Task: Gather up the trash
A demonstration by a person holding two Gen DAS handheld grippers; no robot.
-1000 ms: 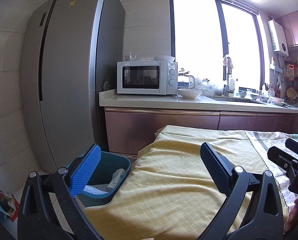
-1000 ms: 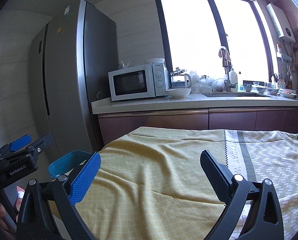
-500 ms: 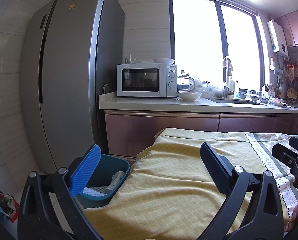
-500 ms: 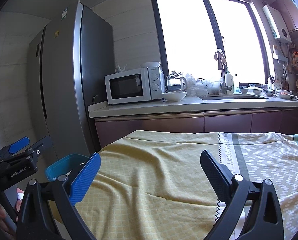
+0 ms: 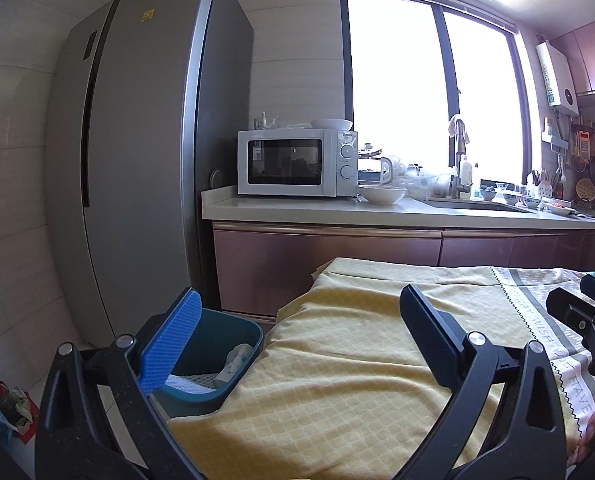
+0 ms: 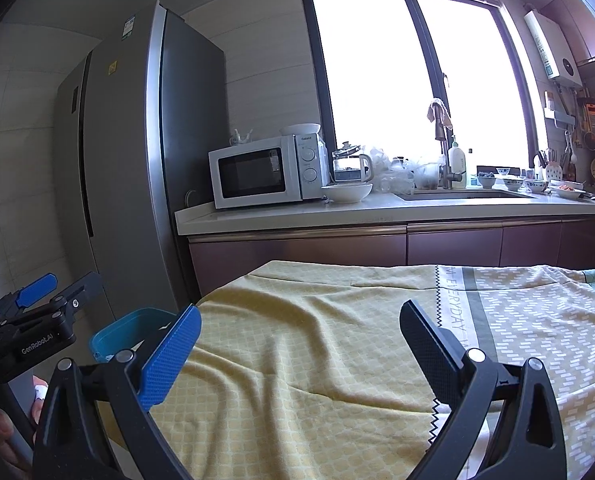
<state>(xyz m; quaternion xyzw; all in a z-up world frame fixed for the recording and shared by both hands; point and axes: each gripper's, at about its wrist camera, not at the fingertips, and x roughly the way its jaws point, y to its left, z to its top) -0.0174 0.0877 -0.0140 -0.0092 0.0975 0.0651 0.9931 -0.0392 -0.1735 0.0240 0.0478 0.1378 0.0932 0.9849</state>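
A teal trash bin (image 5: 217, 364) stands on the floor at the table's left end and holds white crumpled trash (image 5: 233, 364). Its rim also shows in the right wrist view (image 6: 125, 332). The table is covered by a yellow checked cloth (image 5: 357, 368). No loose trash shows on the cloth. My left gripper (image 5: 301, 332) is open and empty, held above the table's left end, near the bin. My right gripper (image 6: 301, 344) is open and empty above the middle of the cloth (image 6: 309, 344). The left gripper also shows at the left edge of the right wrist view (image 6: 37, 312).
A tall grey fridge (image 5: 137, 168) stands behind the bin. A counter (image 5: 377, 212) beyond the table carries a microwave (image 5: 297, 162), a bowl, a kettle and a sink. Some red and white clutter (image 5: 5, 404) lies on the floor at far left.
Both grippers have tilted or moved back slightly, so the table and counter sit lower in the views. Both stay open and empty.
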